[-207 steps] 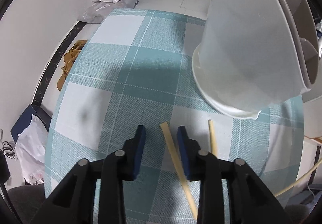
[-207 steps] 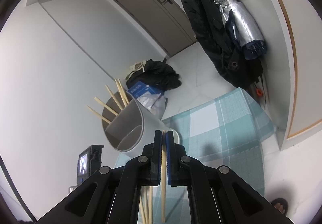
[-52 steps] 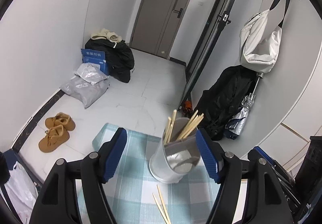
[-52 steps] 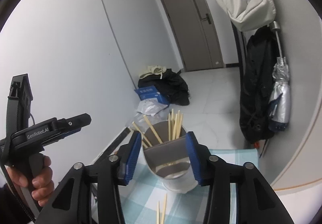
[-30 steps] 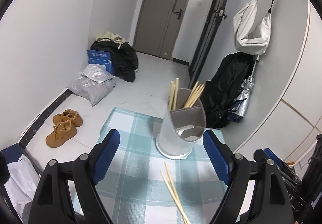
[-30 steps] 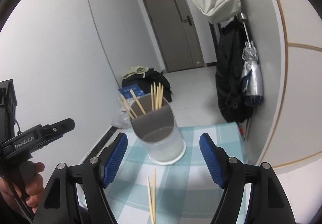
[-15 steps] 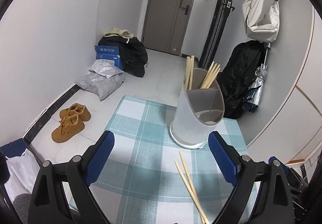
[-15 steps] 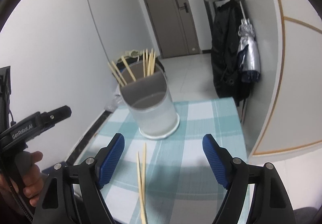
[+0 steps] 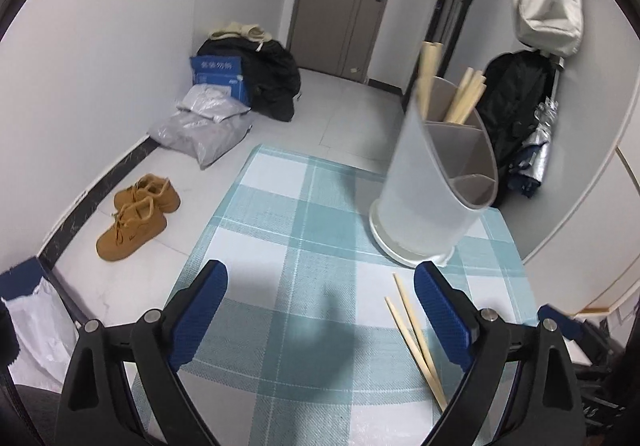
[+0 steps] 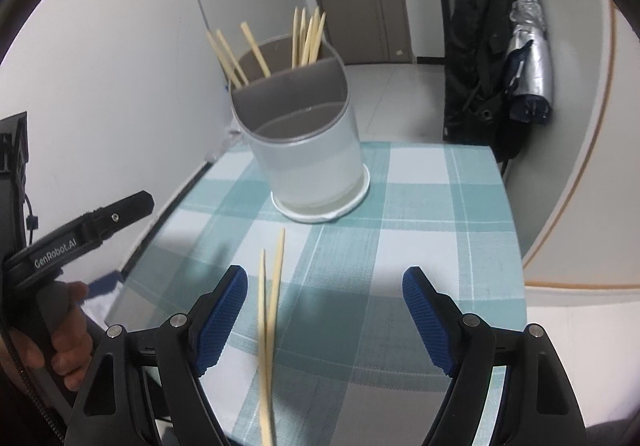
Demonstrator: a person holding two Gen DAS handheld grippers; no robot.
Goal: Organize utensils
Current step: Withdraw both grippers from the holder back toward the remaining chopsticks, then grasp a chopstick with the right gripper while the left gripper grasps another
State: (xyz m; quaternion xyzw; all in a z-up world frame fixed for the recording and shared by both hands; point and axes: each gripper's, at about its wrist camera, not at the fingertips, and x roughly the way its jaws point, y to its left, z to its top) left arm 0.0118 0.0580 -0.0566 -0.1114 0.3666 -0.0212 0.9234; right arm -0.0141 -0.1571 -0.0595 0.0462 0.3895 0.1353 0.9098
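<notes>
A white utensil holder (image 9: 434, 181) with grey dividers stands on the teal checked tablecloth (image 9: 296, 246); it also shows in the right wrist view (image 10: 308, 149). Several wooden chopsticks (image 10: 306, 35) stand in its back compartments. Two loose chopsticks (image 9: 416, 326) lie on the cloth in front of the holder, also seen in the right wrist view (image 10: 270, 310). My left gripper (image 9: 320, 306) is open wide and empty above the cloth, the loose chopsticks just inside its right finger. My right gripper (image 10: 324, 318) is open wide and empty, the chopsticks near its left finger.
The left hand-held gripper's body (image 10: 80, 234) shows at the left of the right wrist view. Brown shoes (image 9: 136, 209), bags (image 9: 208, 125) and a dark coat with an umbrella (image 10: 528, 57) are on the floor and wall beyond the table edges.
Both grippers have lowered and come closer to the table. The holder and the loose chopsticks look larger and nearer. Both stay open and empty.
</notes>
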